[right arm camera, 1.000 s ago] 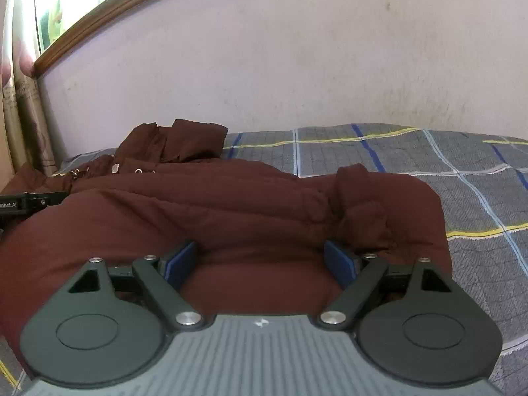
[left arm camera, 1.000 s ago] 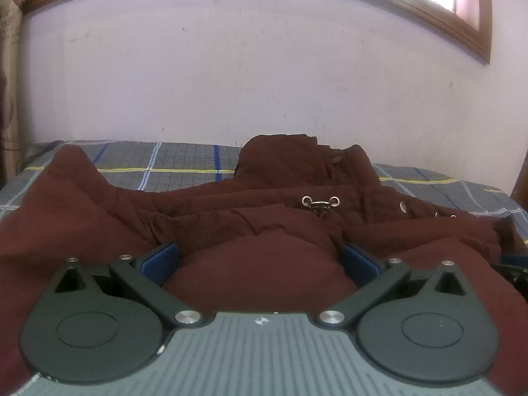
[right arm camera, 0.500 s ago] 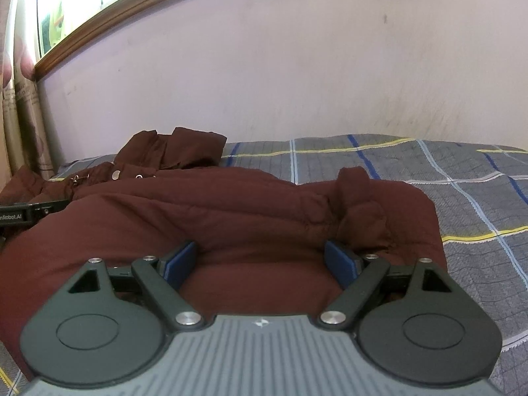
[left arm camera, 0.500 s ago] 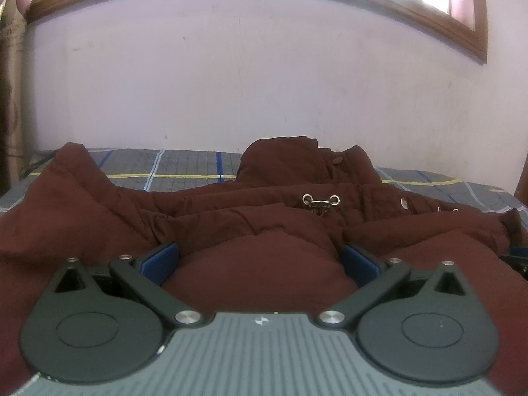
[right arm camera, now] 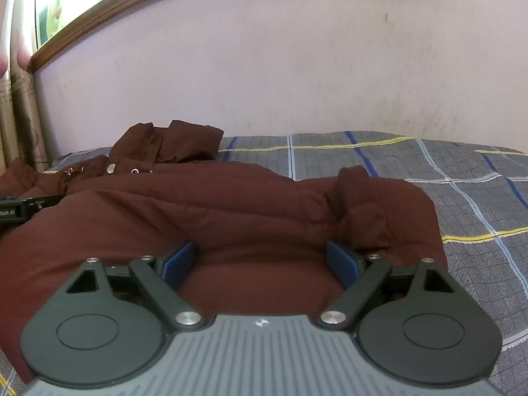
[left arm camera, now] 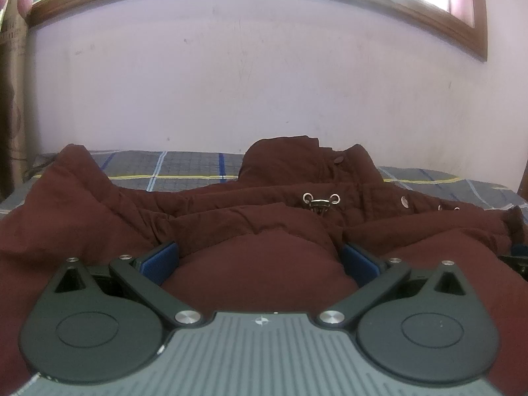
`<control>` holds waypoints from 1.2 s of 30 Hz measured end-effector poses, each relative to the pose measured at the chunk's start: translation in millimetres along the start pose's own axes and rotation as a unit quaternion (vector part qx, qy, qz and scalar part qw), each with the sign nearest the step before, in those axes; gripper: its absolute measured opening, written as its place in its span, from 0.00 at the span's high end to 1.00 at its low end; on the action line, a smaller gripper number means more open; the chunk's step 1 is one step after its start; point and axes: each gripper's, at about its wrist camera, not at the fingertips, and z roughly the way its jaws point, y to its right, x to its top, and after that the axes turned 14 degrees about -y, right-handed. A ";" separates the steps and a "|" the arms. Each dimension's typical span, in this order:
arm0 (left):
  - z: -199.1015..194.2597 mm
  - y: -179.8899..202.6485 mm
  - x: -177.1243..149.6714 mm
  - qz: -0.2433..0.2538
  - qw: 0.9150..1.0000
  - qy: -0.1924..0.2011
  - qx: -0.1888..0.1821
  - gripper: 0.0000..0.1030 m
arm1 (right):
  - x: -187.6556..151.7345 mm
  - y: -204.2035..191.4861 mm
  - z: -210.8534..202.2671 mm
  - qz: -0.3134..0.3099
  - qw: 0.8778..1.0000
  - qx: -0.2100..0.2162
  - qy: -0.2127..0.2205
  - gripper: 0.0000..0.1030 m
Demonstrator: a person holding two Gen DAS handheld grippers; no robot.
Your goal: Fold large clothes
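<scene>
One maroon padded jacket (left arm camera: 257, 231) spread across one grey plaid bedsheet (right arm camera: 462, 191), hood at far side near one pink wall (left arm camera: 264, 82). Two grippers at near hem: left gripper (left arm camera: 259, 259) and right gripper (right arm camera: 260, 260), both wide open, a puffed bulge of jacket between blue pads, unclamped

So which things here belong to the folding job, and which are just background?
Part of the job:
maroon jacket
left hand-held gripper
right hand-held gripper

Just there:
plaid bedsheet
pink wall
window frame
curtain
</scene>
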 end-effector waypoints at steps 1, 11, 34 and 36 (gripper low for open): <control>-0.1 0.8 -0.1 0.001 1.000 0.000 0.002 0.00 | -0.3 0.0 -0.2 0.000 1.000 -0.001 0.000 0.15; -2.3 -1.8 1.9 0.000 1.000 0.003 -0.003 0.00 | 0.8 -2.0 2.4 -0.007 1.000 -0.008 -0.004 0.15; -3.1 -103.0 0.3 -0.084 0.996 -0.026 -0.020 0.00 | -2.3 -4.6 1.8 -0.011 1.000 -0.013 0.005 0.13; -5.9 -105.1 1.0 -0.088 0.996 -0.023 -0.025 0.00 | -2.6 -5.6 1.4 -0.012 1.000 -0.016 0.005 0.12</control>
